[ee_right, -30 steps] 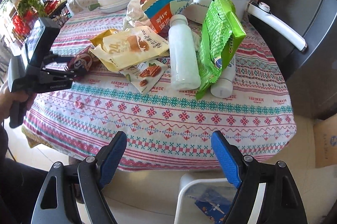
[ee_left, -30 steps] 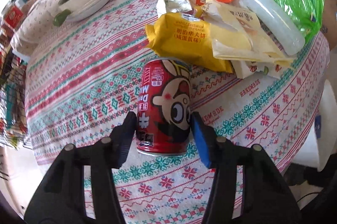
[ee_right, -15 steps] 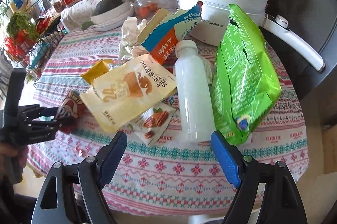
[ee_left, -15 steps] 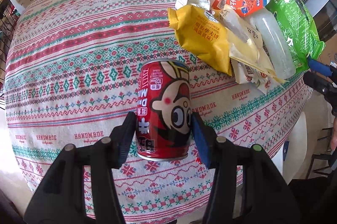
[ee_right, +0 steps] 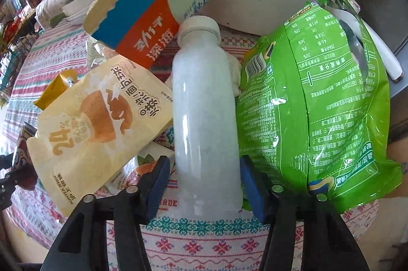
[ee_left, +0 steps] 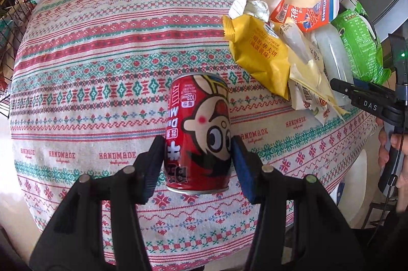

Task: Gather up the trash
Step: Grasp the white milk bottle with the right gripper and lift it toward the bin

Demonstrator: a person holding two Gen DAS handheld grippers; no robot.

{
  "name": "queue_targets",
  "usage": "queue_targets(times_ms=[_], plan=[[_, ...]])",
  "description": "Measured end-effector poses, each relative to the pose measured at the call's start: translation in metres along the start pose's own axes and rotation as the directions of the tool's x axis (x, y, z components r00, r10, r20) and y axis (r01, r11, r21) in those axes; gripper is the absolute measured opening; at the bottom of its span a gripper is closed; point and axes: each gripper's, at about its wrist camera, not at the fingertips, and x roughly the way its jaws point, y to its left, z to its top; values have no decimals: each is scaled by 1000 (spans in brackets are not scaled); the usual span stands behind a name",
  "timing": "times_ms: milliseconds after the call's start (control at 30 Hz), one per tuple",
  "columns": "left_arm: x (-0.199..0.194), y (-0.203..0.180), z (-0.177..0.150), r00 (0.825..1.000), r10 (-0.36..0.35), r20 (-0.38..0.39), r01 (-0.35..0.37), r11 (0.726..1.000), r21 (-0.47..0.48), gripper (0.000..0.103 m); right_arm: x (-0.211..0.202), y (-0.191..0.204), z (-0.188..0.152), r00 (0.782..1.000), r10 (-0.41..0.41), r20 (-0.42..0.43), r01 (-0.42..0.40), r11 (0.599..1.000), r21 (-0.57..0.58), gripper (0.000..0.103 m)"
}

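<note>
Above the tablecloth's (ee_left: 102, 72) near edge, the left gripper (ee_left: 197, 158) clamps a red can (ee_left: 199, 133), with bare cloth to its left. At the right edge, the right gripper (ee_right: 204, 176) straddles a lying white bottle (ee_right: 204, 118), fingers wide, between green bag (ee_right: 318, 105) and cream pouch (ee_right: 102, 123).
</note>
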Motion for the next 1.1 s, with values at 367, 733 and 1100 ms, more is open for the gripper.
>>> queue_targets(times_ms=[367,733,1100], plan=[[-52,-15,-18,989,-37,143,37,999,1,54,-61,4,-13,990,43,133,-41,999,-21,50],[-93,-65,-34,957,-128,260,113,991,72,54,-140,-36,-63,956,146,255,-154,988,12,50],[-106,-124,-60,943,-194,271,141,969,203,54,-176,-77,-120,943,208,259,-231,971,61,50]])
